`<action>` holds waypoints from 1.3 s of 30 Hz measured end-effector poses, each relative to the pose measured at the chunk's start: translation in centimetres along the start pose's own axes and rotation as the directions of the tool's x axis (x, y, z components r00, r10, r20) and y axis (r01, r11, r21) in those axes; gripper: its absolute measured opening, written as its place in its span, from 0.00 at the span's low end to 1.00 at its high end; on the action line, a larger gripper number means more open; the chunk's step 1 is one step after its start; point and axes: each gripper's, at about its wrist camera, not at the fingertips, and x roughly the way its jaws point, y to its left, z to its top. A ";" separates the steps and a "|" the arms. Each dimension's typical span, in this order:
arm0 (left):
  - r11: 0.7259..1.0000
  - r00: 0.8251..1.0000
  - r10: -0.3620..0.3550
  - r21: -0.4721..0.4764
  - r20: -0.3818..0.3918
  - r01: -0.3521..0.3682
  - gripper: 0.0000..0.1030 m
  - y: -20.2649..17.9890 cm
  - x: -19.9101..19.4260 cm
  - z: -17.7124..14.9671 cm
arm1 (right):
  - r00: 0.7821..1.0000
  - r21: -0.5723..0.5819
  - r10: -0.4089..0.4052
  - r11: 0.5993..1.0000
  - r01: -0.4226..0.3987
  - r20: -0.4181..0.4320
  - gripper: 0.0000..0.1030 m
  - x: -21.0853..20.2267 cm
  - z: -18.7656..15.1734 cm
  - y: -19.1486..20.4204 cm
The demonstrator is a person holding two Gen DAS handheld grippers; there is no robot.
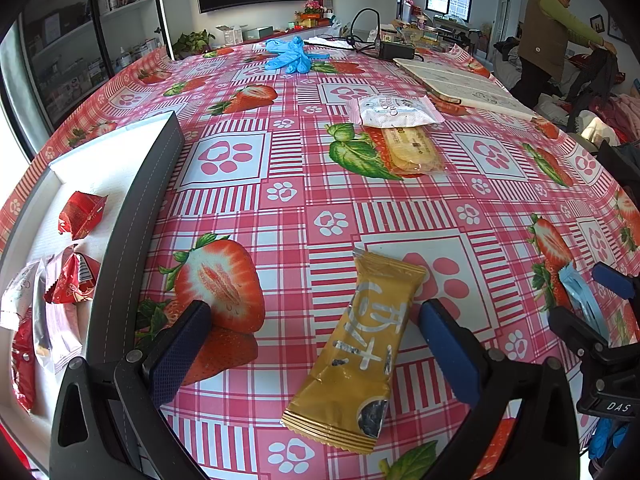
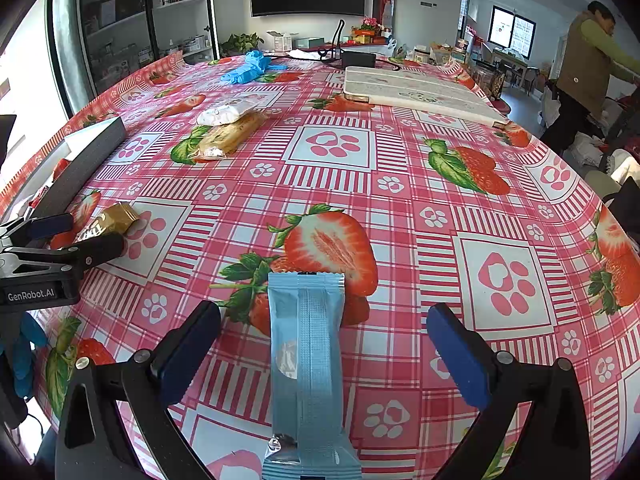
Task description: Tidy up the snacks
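A gold snack packet [image 1: 358, 354] lies flat on the strawberry tablecloth between the wide-open fingers of my left gripper [image 1: 316, 320]; it also shows in the right wrist view [image 2: 110, 220]. A light blue snack packet [image 2: 306, 368] lies flat between the open fingers of my right gripper [image 2: 324, 328], and its end shows in the left wrist view [image 1: 582, 300]. A white tray with a dark rim [image 1: 140, 216] at the left holds several red and pale snack packets [image 1: 80, 212]. A white packet [image 1: 394, 111] and a clear biscuit packet [image 1: 412, 150] lie further back.
Blue gloves [image 1: 288, 56], a black power adapter with cables [image 1: 396, 50] and a white folded board [image 1: 468, 84] lie at the far side of the table. A person [image 1: 552, 36] stands beyond the table at the right. Shelves line the left wall.
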 end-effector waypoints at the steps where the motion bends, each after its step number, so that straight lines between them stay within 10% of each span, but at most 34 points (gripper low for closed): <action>1: 1.000 1.000 0.000 0.000 0.000 0.000 1.00 0.0 0.0 0.0 | 1.000 0.000 0.000 1.000 0.000 0.000 1.00 0.0 0.0 0.0; 26: 1.000 1.000 -0.006 0.007 -0.008 0.006 1.00 0.2 -0.3 -0.1 | 1.000 -0.001 0.000 1.000 0.000 -0.005 1.00 0.0 -0.1 0.0; 39: 0.990 0.985 -0.061 0.119 -0.159 0.081 0.89 -1.9 -1.5 -0.5 | 0.966 -0.038 0.017 0.999 -0.028 -0.258 0.93 1.2 3.0 0.2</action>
